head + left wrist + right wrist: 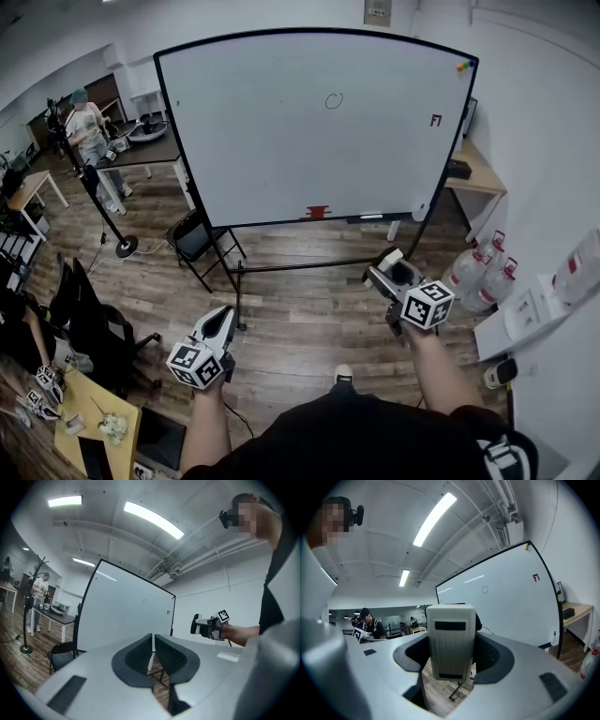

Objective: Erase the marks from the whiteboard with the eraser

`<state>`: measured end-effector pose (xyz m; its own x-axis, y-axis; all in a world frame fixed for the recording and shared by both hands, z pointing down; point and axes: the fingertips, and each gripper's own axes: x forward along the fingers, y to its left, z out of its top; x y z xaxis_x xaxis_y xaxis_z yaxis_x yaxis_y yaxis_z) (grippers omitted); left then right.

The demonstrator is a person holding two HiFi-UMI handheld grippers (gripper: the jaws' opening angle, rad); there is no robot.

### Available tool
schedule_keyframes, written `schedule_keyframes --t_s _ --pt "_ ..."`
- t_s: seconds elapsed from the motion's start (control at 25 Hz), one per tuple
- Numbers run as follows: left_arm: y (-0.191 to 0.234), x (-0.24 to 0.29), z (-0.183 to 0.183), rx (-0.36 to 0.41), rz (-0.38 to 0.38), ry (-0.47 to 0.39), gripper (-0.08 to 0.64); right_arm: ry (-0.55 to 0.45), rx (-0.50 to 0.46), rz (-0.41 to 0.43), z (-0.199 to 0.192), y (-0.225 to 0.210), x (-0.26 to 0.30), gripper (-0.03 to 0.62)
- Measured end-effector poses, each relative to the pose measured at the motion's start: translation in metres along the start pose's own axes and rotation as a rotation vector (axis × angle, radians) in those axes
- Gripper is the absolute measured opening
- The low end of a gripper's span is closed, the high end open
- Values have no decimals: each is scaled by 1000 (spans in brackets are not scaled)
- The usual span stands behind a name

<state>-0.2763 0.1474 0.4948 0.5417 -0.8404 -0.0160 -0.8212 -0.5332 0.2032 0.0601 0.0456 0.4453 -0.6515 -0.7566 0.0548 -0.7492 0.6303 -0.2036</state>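
The big whiteboard [281, 141] stands on a black frame on the wooden floor [309, 319], well ahead of the person. Most of it is bare and white. It hides part of a wooden desk [480, 169] behind its right edge. A black folding chair [192, 236] stands just beside its lower left corner. Far off on the left a person [89, 131] stands by a dark table. Some water bottles [473, 270] with red caps stand near the right wall.

The right gripper [386, 266] is held low in front of the board, well apart from it. Its jaws are clamped on the eraser [451, 641], a pale grey block with two dark strips. The eraser fills the gap and hides the inner sides of the jaws. No words show on it. The left gripper [223, 321] is low on the other side. Its jaws are pressed together with only a thin slit, and nothing is between them. Each gripper's cube has black and white squares but no words.

A small red thing [318, 212] lies on the tray at the bottom of the board. It is too small to name. Near the top middle of the board is a small drawn circle [334, 100]. Far to the right is a little red mark [435, 120]. It looks a bit like a letter, but I cannot read it. Tiny coloured dots [464, 66] sit in the top right corner.
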Motion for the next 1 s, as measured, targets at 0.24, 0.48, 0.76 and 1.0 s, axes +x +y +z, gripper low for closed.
schedule_keyframes --t_s 0.24,0.48,0.76,1.0 --pt "7 30 -4 16 1 42 28 17 17 1 -7 -26 22 253" --pt "16 76 -7 25 -5 66 28 29 17 -12 -6 -65 46 253" --pt "23 134 -8 19 -12 94 26 42 1 -30 7 -111 69 253" --pt "30 171 -5 31 -10 107 26 54 7 -29 10 -142 88 253"
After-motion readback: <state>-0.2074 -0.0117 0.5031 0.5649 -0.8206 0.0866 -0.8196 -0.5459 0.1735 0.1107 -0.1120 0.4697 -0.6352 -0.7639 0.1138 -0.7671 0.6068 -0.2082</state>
